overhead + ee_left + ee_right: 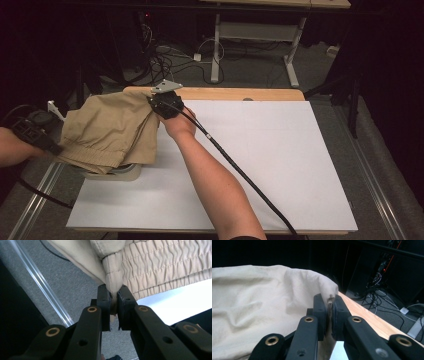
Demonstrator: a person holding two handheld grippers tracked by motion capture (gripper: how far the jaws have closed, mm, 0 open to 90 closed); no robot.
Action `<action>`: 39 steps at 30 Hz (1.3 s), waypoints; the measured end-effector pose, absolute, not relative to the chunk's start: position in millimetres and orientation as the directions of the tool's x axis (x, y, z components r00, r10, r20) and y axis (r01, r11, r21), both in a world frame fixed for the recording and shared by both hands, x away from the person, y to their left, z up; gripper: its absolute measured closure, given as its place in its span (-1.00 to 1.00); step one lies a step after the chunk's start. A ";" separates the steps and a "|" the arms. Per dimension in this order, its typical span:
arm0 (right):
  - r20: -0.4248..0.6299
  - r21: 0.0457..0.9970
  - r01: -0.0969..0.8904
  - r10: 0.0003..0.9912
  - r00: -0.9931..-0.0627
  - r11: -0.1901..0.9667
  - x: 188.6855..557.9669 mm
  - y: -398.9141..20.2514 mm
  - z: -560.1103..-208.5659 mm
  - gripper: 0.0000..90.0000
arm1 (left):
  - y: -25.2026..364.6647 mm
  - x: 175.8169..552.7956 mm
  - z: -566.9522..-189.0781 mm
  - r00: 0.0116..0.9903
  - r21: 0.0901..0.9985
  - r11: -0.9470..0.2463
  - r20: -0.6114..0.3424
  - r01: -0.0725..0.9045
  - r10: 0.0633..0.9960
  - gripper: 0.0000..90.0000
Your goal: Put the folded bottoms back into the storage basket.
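From above, the tan shorts (112, 132) hang spread over the table's (260, 165) left edge between the left gripper (52, 146) and right gripper (159, 106). The left gripper view has its jaws clenched on the gathered waistband (113, 285). The right gripper view has its jaws pinching a fabric corner (329, 298).

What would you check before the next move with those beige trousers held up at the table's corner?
1. Left gripper clamped on the elastic waistband: ok.
2. Right gripper clamped on a fold of the trousers: ok.
3. Cloth hanging partly past the white table edge: not ok.
4. Cloth smooth: not ok, wrinkled and bunched.
5. Cable off the cloth: ok.
6. What lies under the trousers: cannot tell.
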State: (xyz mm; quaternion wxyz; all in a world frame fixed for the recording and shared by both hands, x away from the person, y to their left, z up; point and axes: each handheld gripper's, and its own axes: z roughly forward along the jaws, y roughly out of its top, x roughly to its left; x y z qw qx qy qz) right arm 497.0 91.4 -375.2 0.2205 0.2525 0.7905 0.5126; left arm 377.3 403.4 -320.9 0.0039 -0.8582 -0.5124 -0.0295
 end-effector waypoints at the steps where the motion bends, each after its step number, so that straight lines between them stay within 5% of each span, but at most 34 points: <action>1: -0.089 0.920 0.177 0.626 -0.775 0.350 499.0 93.5 -378.5 0.91 | 404.5 377.5 -322.5 0.472 0.024 -0.473 0.055 0.881 0.880 0.79; 18: -0.061 0.887 0.241 0.619 -0.783 0.393 514.8 100.7 -413.5 0.82 | 404.9 366.7 -339.7 0.476 0.021 -0.476 0.017 0.879 0.879 0.76; 27: 0.000 0.880 0.282 0.592 -0.806 0.384 511.3 84.3 -406.2 -0.18 | 395.9 371.9 -334.5 0.480 0.032 -0.480 0.018 0.876 0.877 0.45; 34: 0.003 0.890 0.269 0.584 -0.812 0.370 488.1 57.0 -403.6 -0.58 | 381.7 379.5 -325.5 0.477 0.051 -0.478 0.035 0.877 0.878 0.22; 39: 0.007 0.887 0.273 0.581 -0.814 0.372 471.0 36.5 -411.8 -0.70 | 371.7 386.3 -323.4 0.476 0.063 -0.477 0.039 0.876 0.879 0.18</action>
